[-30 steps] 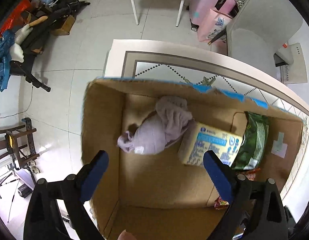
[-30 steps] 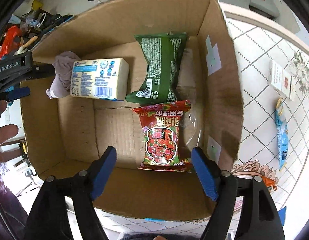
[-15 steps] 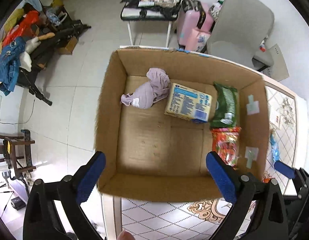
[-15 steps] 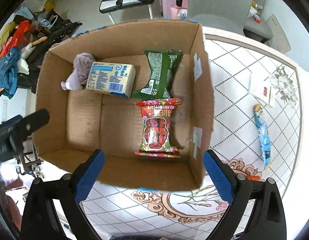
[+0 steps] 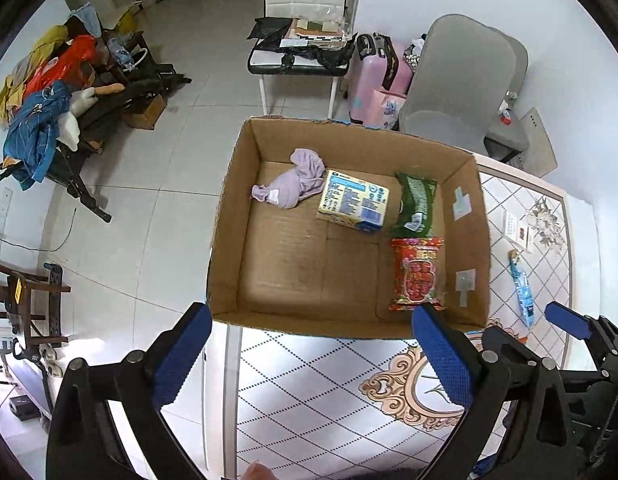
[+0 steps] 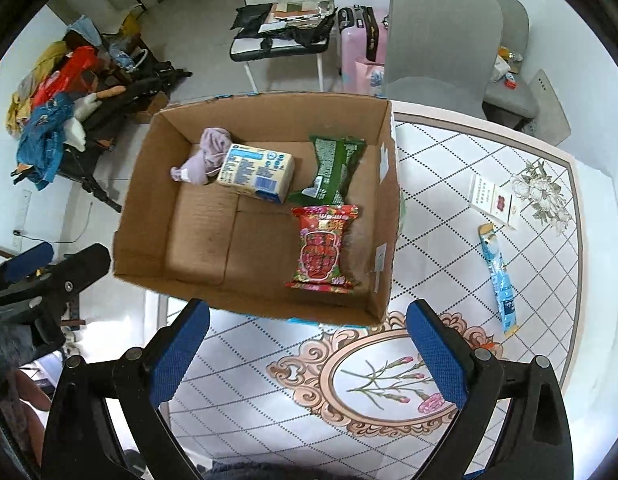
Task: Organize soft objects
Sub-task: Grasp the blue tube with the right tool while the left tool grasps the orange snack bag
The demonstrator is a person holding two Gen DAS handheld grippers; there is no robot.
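Nearest the cameras, the left gripper (image 5: pixel 315 354) and the right gripper (image 6: pixel 309 350) hung side by side above the bench (image 6: pixel 269 392), angled down at it, each with its blue textured pads spread wide and gripping nothing. The bench top was glossy, patterned with a dotted diamond grid and a pink scrolled floral medallion. Beyond the fingertips sat an open corrugated cardboard box (image 5: pixel 229 216) at the bench's left edge. Along its right wall lay a crinkly red snack packet (image 5: pixel 416 276), with a green packet (image 5: pixel 416 206) just behind it. A pale yellow tissue pack (image 5: pixel 353 202) with blue print rested beside the green one, touching a crumpled lilac cloth (image 5: pixel 293 186) in the far left corner. Right of the box, on the bench, lay a slim blue sachet (image 6: pixel 499 276) and a white card (image 6: pixel 493 200).
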